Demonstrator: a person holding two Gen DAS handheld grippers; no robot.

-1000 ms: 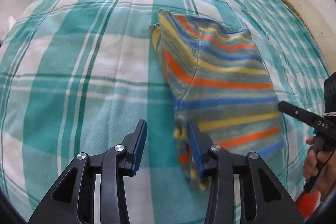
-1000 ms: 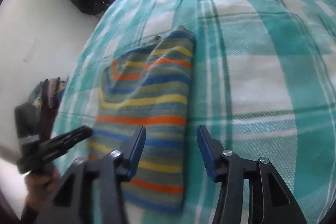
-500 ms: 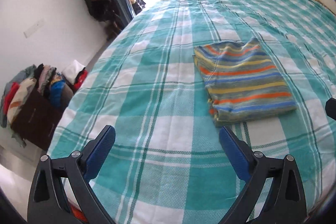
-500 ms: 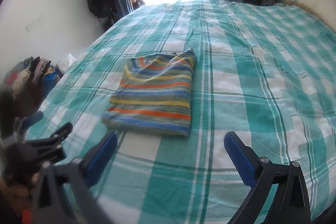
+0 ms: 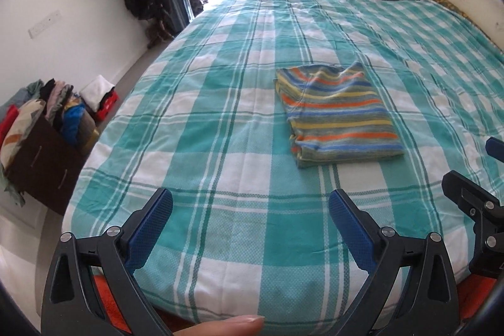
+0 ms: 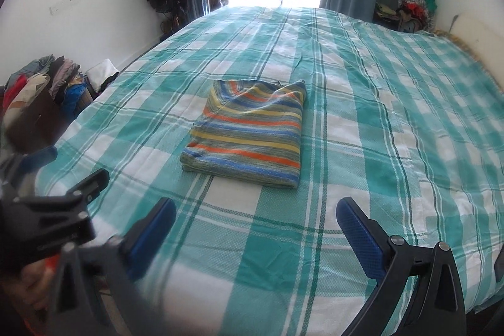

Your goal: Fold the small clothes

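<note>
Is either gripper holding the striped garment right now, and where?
Nothing is held. Left gripper and right gripper are open and empty; the folded garment lies free on the bed.

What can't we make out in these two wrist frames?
- Striped garment: folded, so its type, underside and inner layers are hidden in both views.
- Left hand-held gripper in the right wrist view: motion-blurred and cut by the left edge.
- Right hand-held gripper in the left wrist view: cut off at the right edge.
- Clothes in the box by the bed: bunched, so pieces can't be told apart.
</note>
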